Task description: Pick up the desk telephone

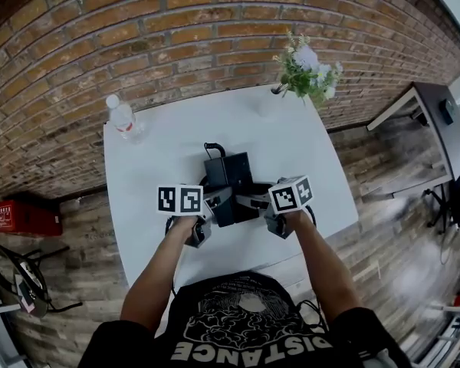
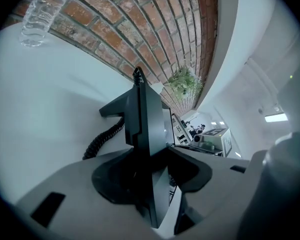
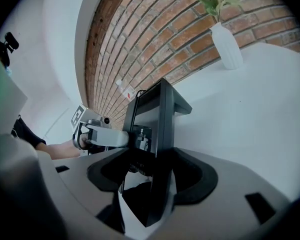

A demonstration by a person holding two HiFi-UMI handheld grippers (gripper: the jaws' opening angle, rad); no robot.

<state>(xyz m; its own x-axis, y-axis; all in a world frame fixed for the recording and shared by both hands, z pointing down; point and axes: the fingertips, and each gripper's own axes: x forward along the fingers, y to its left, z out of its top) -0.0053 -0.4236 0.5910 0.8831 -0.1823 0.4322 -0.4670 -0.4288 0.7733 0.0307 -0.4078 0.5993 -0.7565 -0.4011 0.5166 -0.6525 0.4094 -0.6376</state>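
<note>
Desk telephone point(image 1: 228, 176) sits mid white table point(image 1: 299, 159), base down as far as the head view shows, coiled cord point(image 2: 104, 138) trailing on its left. Not lifted yet, by the look.

Left gripper point(image 2: 157, 160): jaws wide, phone's left edge betw. them, sliver of gap showing, so no clamp. Right gripper point(image 3: 149, 163): likewise on the right edge, jaws apart round it, not clearly pinching.

Done: both in place, straddling. Left to do: close both, raise phone w/ cord.

Water bottle point(image 1: 123, 119) and flower vase point(image 1: 307, 71) stand well apart, at the far edge.
</note>
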